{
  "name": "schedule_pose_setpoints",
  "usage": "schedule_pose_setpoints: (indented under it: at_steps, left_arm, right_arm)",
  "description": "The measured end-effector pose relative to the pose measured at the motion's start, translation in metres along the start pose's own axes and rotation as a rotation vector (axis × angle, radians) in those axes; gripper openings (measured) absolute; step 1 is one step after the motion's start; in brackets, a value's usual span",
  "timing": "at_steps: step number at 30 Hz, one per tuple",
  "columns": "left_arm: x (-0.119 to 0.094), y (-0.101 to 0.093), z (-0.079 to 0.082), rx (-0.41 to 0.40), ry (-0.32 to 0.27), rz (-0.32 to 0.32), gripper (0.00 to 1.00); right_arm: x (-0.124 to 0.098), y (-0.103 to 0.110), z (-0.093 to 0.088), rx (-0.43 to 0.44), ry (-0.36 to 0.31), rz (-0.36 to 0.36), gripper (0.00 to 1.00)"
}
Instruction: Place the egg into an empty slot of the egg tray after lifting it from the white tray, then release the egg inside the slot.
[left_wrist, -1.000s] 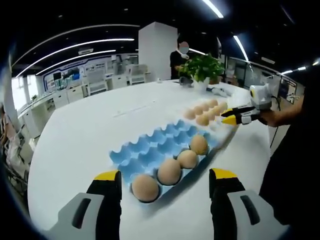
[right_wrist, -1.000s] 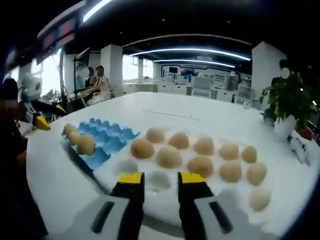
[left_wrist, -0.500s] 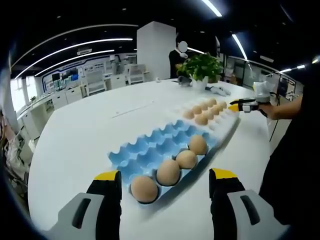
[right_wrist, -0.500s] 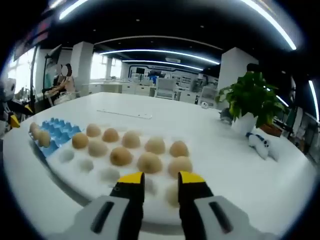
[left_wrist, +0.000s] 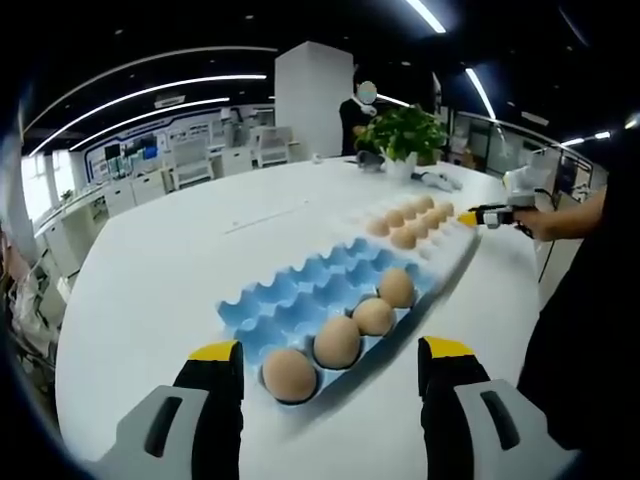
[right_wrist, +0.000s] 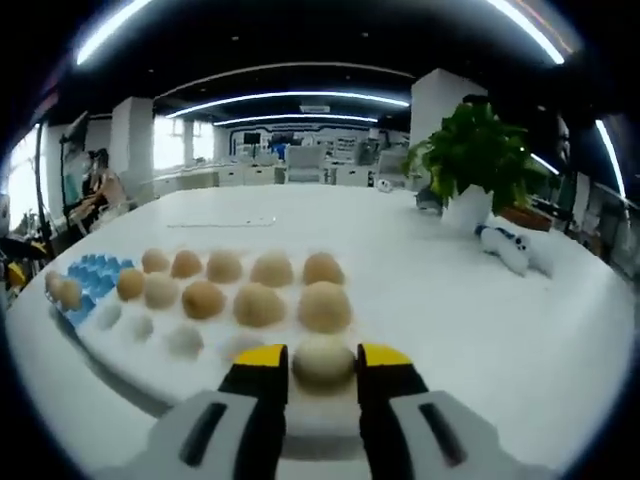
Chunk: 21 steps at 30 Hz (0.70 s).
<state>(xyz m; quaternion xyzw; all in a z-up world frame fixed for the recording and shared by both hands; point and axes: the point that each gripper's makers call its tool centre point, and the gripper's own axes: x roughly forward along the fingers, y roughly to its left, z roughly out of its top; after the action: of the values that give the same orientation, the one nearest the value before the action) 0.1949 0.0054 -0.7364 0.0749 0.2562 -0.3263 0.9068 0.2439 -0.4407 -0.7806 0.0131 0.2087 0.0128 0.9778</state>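
The blue egg tray (left_wrist: 325, 300) is moulded into rounded cups, and four matte brown eggs are seated along its near row, so the cups behind lie free for the next egg. It is framed at 12 o'clock between the jaws of the left gripper (left_wrist: 330, 365), which are held wide apart on nothing, apparently parked over the drop-off.

Toward 2 o'clock the white tray (left_wrist: 455, 250) is seen with its smooth tan eggs in rows. There the right gripper (right_wrist: 322, 362) is brought low, its yellow-tipped jaws set apart on either side of the nearest pale egg (right_wrist: 322, 357). Whether the egg is touched cannot be told; judged by the straddle, a grasp is being lined up.
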Motion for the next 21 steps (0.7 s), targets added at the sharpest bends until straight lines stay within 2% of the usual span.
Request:
schedule_pose_setpoints:
  at_steps: [4,5,6,7,15,21]
  left_arm:
    - [0.001,-0.001,0.0,0.001,0.004,-0.002,0.72]
    - [0.001,0.0,0.0,0.001,0.005,-0.002,0.72]
    - [0.001,0.0,-0.001,0.001,0.005,-0.001,0.72]
    - [0.001,0.0,0.0,0.0,0.006,-0.002,0.72]
    - [0.0,0.001,0.001,0.005,0.002,-0.001,0.72]
    - [-0.004,0.004,0.0,-0.001,-0.003,0.016,0.72]
  right_arm:
    - [0.001,0.0,0.001,-0.041,-0.007,0.016,0.26]
    - [0.001,-0.001,0.001,-0.03,-0.01,0.018,0.26]
    - [0.001,-0.002,0.001,0.02,-0.022,0.02,0.25]
    - [0.001,-0.003,0.001,0.024,-0.026,0.016,0.25]
    - [0.0,0.002,0.003,-0.029,0.008,-0.013,0.24]
    - [-0.011,0.0,0.017,-0.012,-0.04,-0.027,0.24]
